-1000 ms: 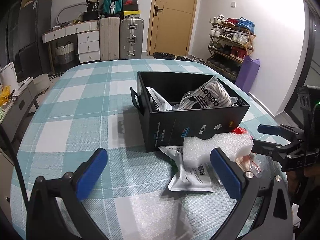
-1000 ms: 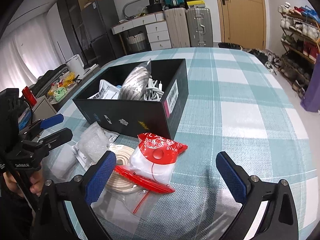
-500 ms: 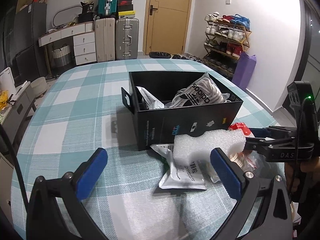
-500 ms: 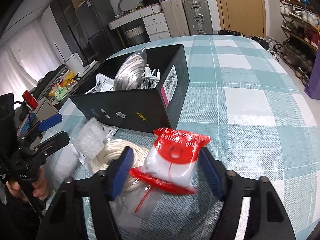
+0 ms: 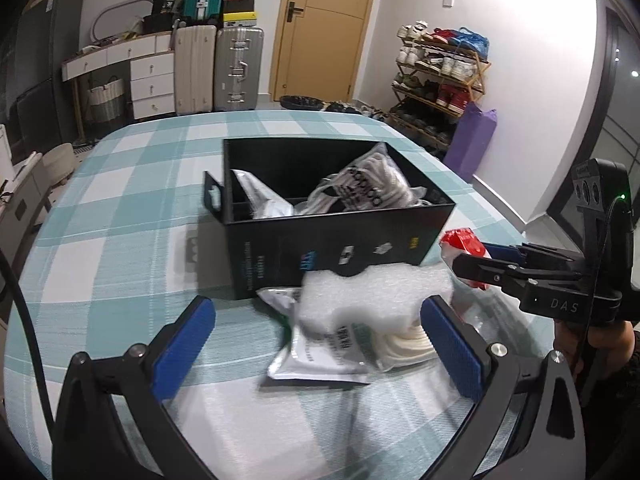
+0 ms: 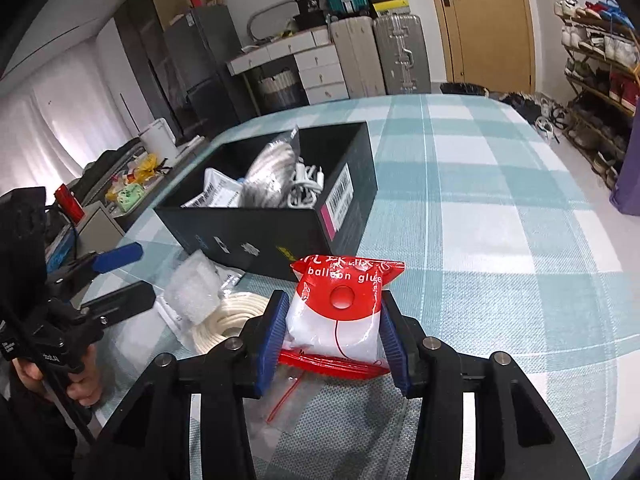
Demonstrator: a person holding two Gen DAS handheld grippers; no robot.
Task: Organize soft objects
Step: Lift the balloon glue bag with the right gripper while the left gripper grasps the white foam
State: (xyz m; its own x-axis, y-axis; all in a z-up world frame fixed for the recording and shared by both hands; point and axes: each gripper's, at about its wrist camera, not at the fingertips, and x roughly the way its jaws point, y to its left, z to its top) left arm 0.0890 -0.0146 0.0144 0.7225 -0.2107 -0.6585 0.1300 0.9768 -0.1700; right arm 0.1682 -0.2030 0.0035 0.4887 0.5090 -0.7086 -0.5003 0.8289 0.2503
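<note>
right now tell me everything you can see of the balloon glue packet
The balloon glue packet is a small, soft clear plastic bag with a red header printed "balloon glue", a red disc below it and white contents. It stands upright between the right gripper pads, whose jaws are closing on its sides. A red zip-seal strip crosses its lower edge. It sits over the checked tablecloth, just in front of the black box and right of the coiled white rope.
</note>
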